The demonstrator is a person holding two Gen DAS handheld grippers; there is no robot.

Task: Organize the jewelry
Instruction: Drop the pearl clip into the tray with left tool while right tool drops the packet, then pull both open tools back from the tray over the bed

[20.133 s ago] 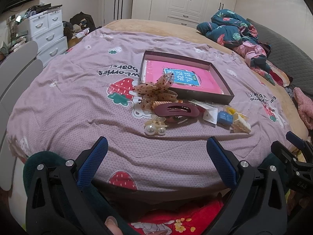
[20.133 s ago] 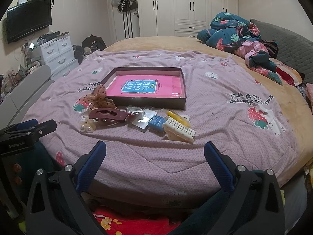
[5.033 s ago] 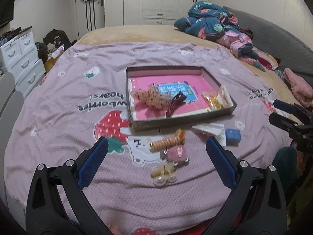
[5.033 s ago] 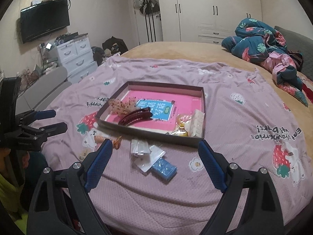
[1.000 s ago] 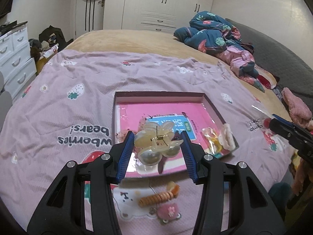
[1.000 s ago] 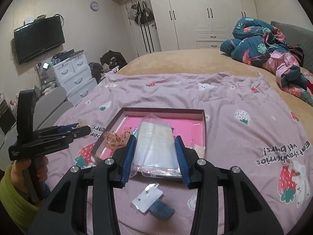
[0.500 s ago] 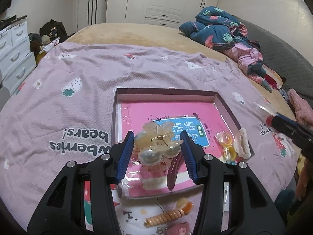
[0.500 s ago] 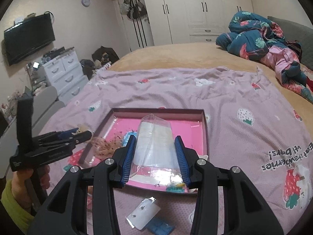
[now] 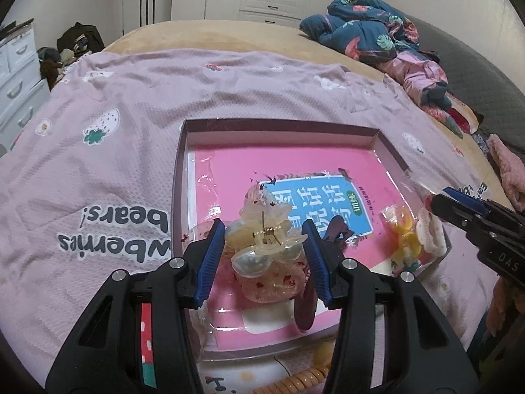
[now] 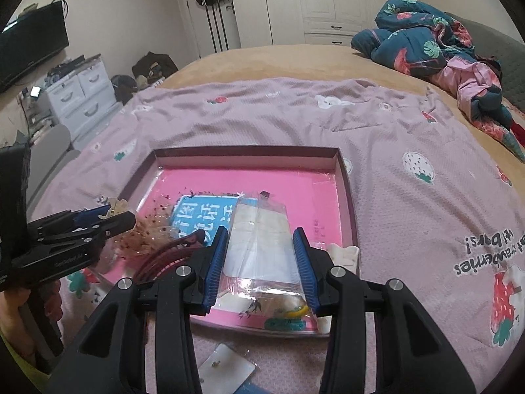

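Above the shallow maroon-walled box with its pink floor (image 9: 178, 177), the left tool (image 9: 264, 246) is gripping a translucent cream pearl-studded claw clip (image 9: 262, 239) and the right tool (image 10: 259, 256) is pinching a clear plastic packet (image 10: 259, 233), so each should be lowering onto bare pink floor before easing apart

The tray (image 9: 178, 177) lies on the blanket (image 9: 98, 151); a coil hair tie (image 9: 295, 382) lies before it, clothes (image 9: 370, 32) behind

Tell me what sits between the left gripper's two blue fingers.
A cream pearl hair claw, clamped between the left gripper fingers above the pink-lined tray; the left wrist view shows this.
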